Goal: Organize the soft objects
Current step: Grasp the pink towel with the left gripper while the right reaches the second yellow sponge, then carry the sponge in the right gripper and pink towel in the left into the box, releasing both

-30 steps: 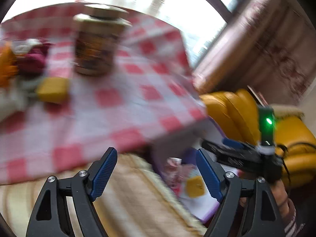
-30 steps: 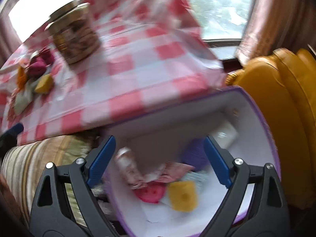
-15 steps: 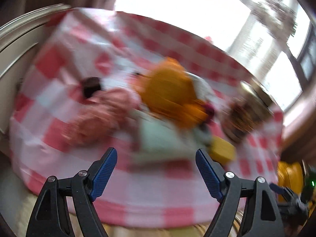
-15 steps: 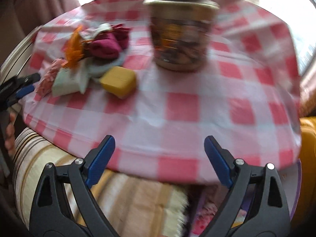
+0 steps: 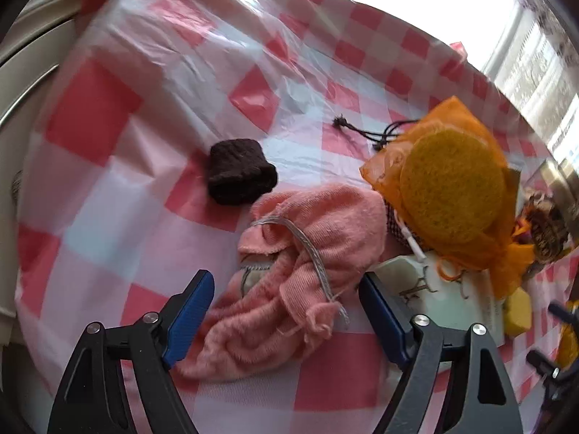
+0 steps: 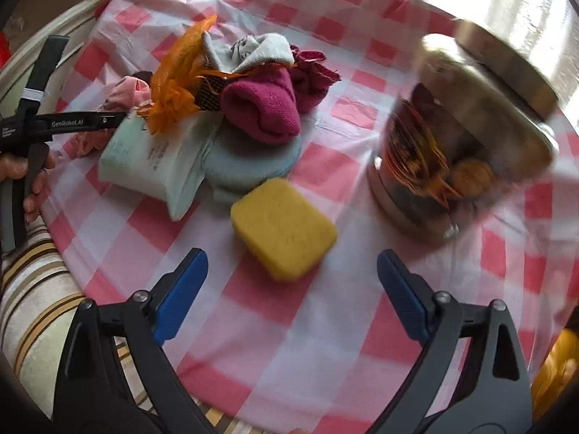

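A pile of soft things lies on the red-and-white checked tablecloth (image 5: 108, 108). My left gripper (image 5: 286, 311) is open, its jaws straddling a crumpled pink knit cloth (image 5: 307, 249). A dark brown knit roll (image 5: 239, 177) lies beyond it, and an orange mesh bag with a yellow pad (image 5: 452, 184) to the right. My right gripper (image 6: 291, 296) is open and empty just short of a yellow sponge (image 6: 284, 228). Behind the sponge are a magenta rolled sock (image 6: 264, 108), a pale blue pad (image 6: 253, 166), a mint packet (image 6: 144, 159) and the orange mesh (image 6: 173, 86).
A glass jar with a metal lid (image 6: 463, 144) stands on the right of the table. A striped cushion (image 6: 32, 289) lies below the table's near edge. The left gripper's body (image 6: 54, 123) reaches in from the left. A window is behind the table.
Both grippers have swung from the purple-rimmed box beside the table up to the table top. The left one closed in on the pink cloth, the right one on the yellow sponge.
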